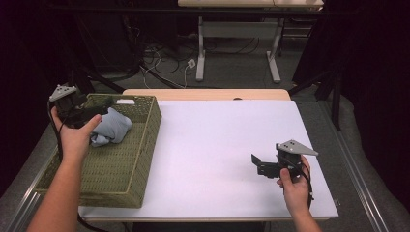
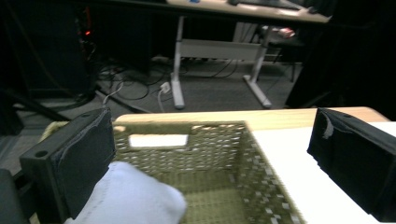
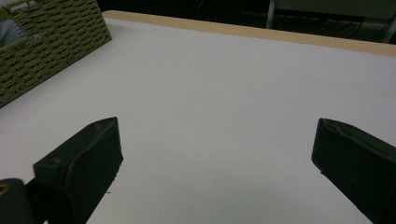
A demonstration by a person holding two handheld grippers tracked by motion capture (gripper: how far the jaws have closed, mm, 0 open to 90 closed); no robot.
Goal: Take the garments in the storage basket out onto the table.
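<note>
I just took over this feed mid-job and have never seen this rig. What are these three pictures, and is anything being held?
A person holds two handheld grippers. The high view looks down on the table. The left gripper hovers over a woven basket, above a pale blue cloth lying inside. The right gripper sits over bare white tabletop. The other two pictures come from cameras riding on each gripper. Both have jaws spread wide, holding nothing.

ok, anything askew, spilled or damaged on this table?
Nothing stands out. The pale blue cloth lies bunched inside the woven basket, the basket sits square at the table's left edge, and both tongs, left and right, are open and empty.
</note>
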